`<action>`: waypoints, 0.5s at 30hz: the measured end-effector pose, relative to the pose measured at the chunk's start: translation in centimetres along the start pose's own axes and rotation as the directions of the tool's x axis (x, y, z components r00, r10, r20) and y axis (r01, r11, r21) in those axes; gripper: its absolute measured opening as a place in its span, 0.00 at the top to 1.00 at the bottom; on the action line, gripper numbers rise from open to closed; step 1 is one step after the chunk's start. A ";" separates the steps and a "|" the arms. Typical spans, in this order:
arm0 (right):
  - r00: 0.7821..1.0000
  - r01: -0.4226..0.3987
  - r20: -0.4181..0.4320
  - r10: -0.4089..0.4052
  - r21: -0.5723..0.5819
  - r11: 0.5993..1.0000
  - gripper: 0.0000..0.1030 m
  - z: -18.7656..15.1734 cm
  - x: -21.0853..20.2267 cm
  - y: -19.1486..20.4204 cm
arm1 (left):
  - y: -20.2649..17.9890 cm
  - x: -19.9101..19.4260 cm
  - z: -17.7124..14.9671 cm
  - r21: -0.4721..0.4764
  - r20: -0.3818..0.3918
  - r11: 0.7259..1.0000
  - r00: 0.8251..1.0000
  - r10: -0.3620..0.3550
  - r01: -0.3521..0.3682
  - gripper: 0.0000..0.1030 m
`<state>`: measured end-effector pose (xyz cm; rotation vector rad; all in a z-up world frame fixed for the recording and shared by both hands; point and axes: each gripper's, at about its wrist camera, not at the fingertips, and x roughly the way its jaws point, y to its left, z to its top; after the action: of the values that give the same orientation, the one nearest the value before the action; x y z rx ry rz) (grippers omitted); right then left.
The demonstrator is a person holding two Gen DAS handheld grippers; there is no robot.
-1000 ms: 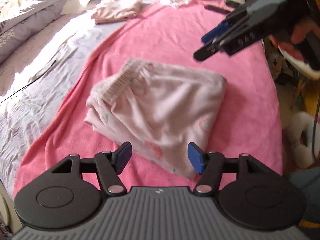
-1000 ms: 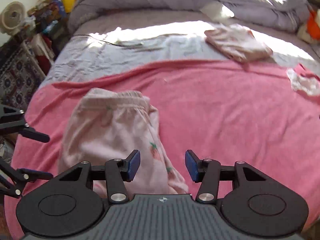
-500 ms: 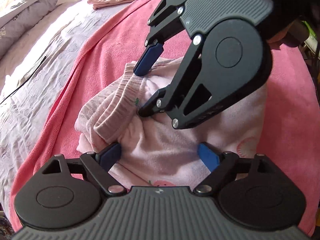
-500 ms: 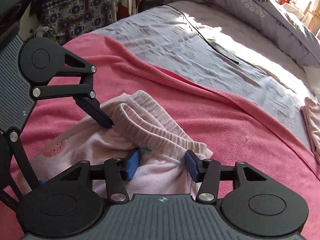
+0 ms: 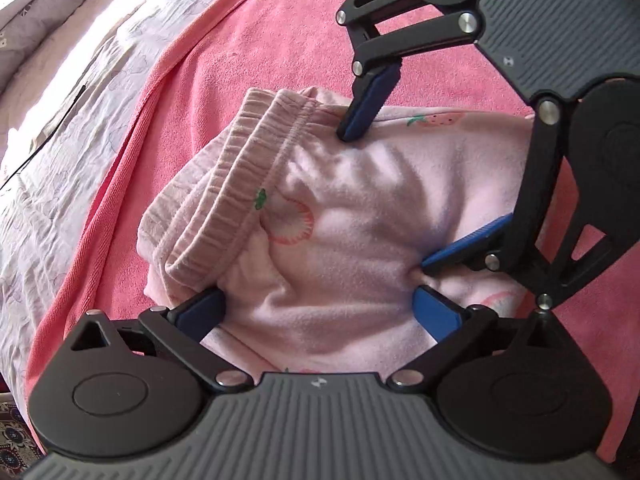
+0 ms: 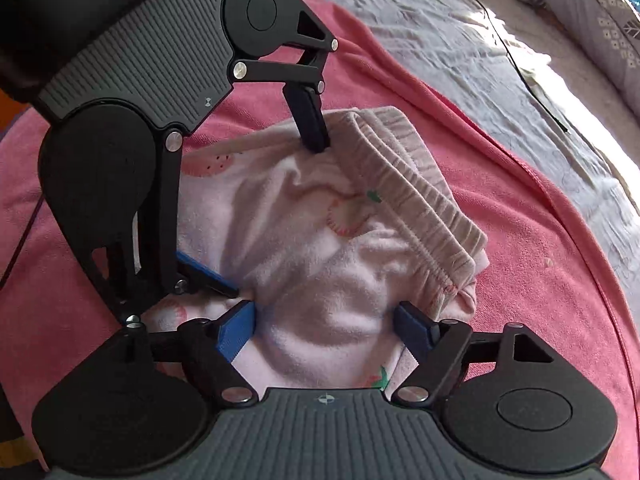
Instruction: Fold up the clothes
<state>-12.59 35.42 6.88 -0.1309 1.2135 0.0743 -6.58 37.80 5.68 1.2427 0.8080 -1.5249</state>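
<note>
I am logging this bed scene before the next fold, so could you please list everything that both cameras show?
Folded pants: one, pale pink with strawberry print, on the pink blanket, ribbed waistband on top.
Pink blanket: one, spread over the bed.
Bedsheet: one, pale grey, beyond the blanket.
Quilt: one, grey patterned, far edge.
Cable: one, black, across the sheet.
Left gripper: black, blue pads, jaws just opened wide, tips pressing into the pants.
Right gripper: same, jaws just opened, tips pressing into the pants.

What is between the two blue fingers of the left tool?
The folded pink pants bunch up between the left tool's fingers, which have just been opening wide. The left wrist view shows this.
</note>
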 end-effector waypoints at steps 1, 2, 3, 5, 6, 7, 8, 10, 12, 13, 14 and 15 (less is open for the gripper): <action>1.000 -0.010 0.000 0.010 0.006 1.000 0.17 0.0 0.1 -0.3 | 0.0 0.0 0.0 -0.003 0.004 1.000 1.000 0.000 0.000 0.01; 1.000 -0.019 0.000 0.019 0.012 1.000 0.15 -0.1 0.3 -0.5 | -0.1 0.0 0.0 -0.001 0.005 1.000 1.000 0.004 -0.004 0.01; 1.000 -0.026 -0.001 0.026 0.012 1.000 0.13 -0.1 0.4 -0.7 | -0.1 0.0 0.0 -0.001 0.004 1.000 1.000 0.004 -0.004 0.01; 0.999 -0.038 -0.004 0.038 0.006 0.999 0.10 -0.1 0.5 -0.9 | -0.1 0.0 0.0 0.000 0.001 1.000 1.000 0.004 -0.004 0.01; 0.999 -0.044 -0.006 0.044 0.005 0.999 0.09 0.0 0.6 -1.0 | -0.1 0.0 0.1 0.000 0.002 1.000 1.000 0.000 0.000 0.01; 0.999 -0.050 -0.007 0.050 0.006 0.999 0.08 -0.1 0.6 -1.1 | -0.1 0.0 0.1 -0.001 0.002 1.000 1.000 -0.003 0.004 0.01; 0.998 -0.055 -0.009 0.055 0.007 0.998 0.08 -0.1 0.6 -1.1 | -0.1 0.1 0.1 -0.002 0.003 1.000 1.000 -0.007 0.007 0.01; 0.998 -0.062 -0.011 0.062 0.009 0.998 0.07 -0.1 0.6 -1.2 | 0.1 0.1 0.1 -0.003 0.004 1.000 1.000 -0.010 0.010 0.01; 0.997 -0.069 -0.014 0.069 0.005 0.998 0.07 -0.2 0.5 -1.2 | 0.7 0.3 0.3 -0.002 0.006 1.000 1.000 -0.015 0.015 0.01; 0.997 -0.074 -0.019 0.075 0.002 0.997 0.07 -0.1 0.4 -1.2 | 0.8 0.3 0.4 -0.005 0.008 1.000 1.000 -0.019 0.019 0.01; 0.996 -0.080 -0.026 0.080 0.000 0.997 0.07 0.0 0.3 -1.2 | 0.9 0.3 0.4 -0.009 0.010 1.000 1.000 -0.023 0.023 0.01; 0.996 -0.087 -0.037 0.087 -0.007 0.996 0.07 0.1 0.1 -1.2 | 0.9 0.3 0.4 -0.012 0.012 1.000 1.000 -0.027 0.028 0.01</action>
<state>-12.32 34.23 6.93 -0.0869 1.2553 0.1533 -5.83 37.09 5.61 1.2165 0.8286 -1.5458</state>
